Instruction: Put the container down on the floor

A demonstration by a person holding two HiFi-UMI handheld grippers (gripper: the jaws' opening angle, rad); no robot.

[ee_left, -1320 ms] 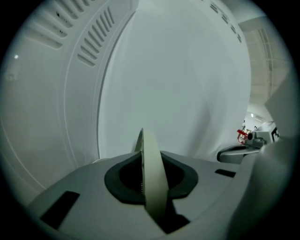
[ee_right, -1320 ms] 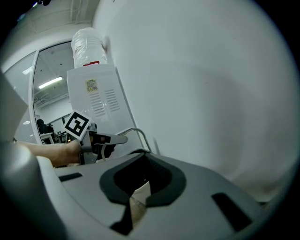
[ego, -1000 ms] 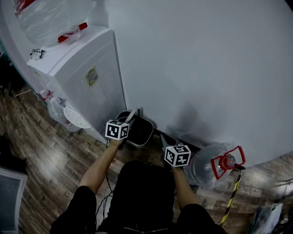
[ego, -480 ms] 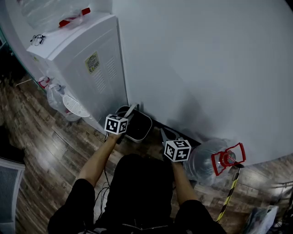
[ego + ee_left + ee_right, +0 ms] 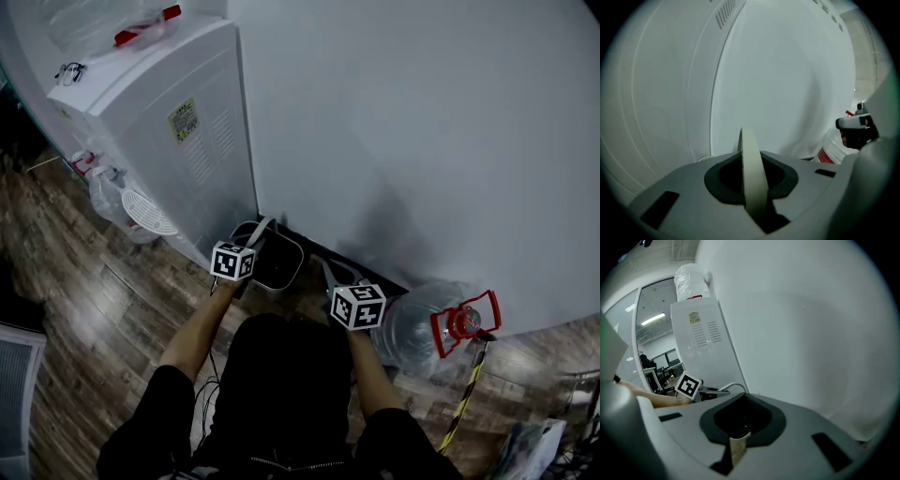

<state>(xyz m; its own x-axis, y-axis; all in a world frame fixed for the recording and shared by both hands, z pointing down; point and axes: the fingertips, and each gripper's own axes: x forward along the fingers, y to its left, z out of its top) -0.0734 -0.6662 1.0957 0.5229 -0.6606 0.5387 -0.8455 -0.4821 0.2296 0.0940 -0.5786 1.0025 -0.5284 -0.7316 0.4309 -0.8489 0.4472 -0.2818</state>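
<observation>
The container (image 5: 299, 266), a grey bin with a dark inside, stands low in the corner where the white water dispenser (image 5: 178, 141) meets the wall (image 5: 422, 141), and in the head view it looks to be resting on the wood floor (image 5: 103, 300), just beside the dispenser's base. The left hand-held gripper (image 5: 263, 229) reaches over the container's near rim. From above it cannot be told whether its jaws touch that rim. In the left gripper view, the jaws show as one pale strip standing upright, pressed together with nothing visible between them, so this hand-held gripper reads as clenched and empty rather than holding the bin. The right hand-held gripper (image 5: 336, 273) hovers to the right of the container, between it and the big water bottle (image 5: 417, 328) lying on the floor with its red cap (image 5: 466, 323). In the right gripper view, only a short pale stub appears in the dark recess, with no gap and no object, so it too seems closed on nothing. Judged from this, the setting-down itself appears done or all but done: the bin sits upright at floor level, apparently unsupported. What seems left is only to draw both hand-held grippers back and clear of the rim without tipping it.
</observation>
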